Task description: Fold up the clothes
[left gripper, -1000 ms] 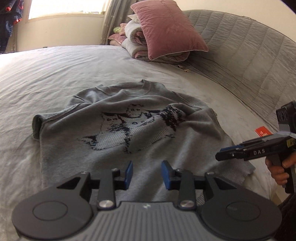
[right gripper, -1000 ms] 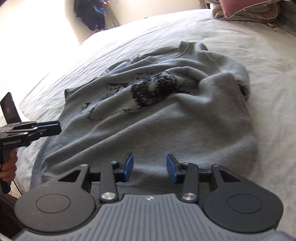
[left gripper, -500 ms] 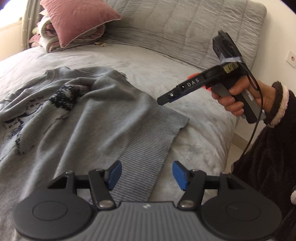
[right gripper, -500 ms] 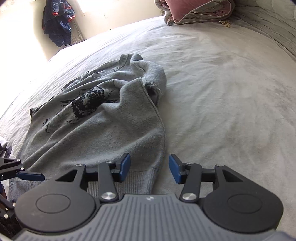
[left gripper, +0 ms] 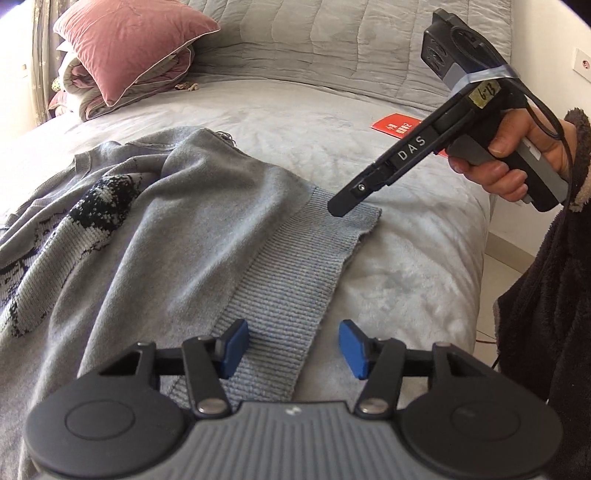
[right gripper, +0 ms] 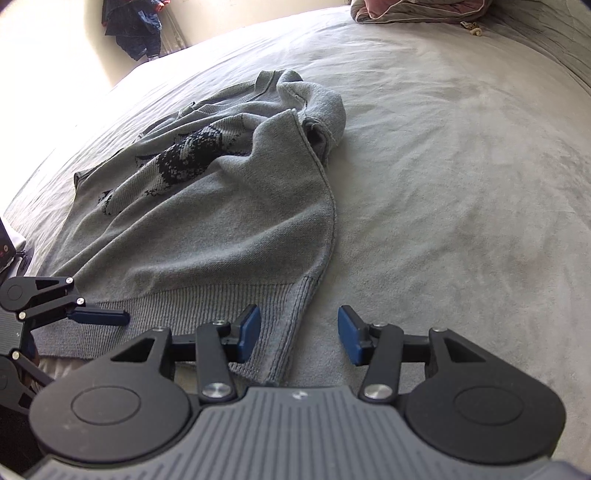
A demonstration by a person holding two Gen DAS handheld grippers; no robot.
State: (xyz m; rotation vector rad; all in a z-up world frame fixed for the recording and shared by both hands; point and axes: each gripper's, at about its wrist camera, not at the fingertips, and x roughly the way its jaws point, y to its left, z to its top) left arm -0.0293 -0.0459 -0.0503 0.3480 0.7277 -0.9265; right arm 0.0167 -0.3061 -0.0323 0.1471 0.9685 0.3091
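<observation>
Grey sweater (left gripper: 192, 236) lay rumpled on the bed (right gripper: 461, 155), ribbed hem (left gripper: 295, 266) nearest, left gripper (left gripper: 293, 345) spread wide over hem edge, gripping nothing, right gripper (right gripper: 299, 334) spread wide at hem corner, empty.

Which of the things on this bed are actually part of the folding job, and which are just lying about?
Part of the job:
grey sweater
left gripper, open
right gripper, open

Just lying about:
pink pillow
folded blankets under it
red card
dark clothes hanging by the wall
</observation>
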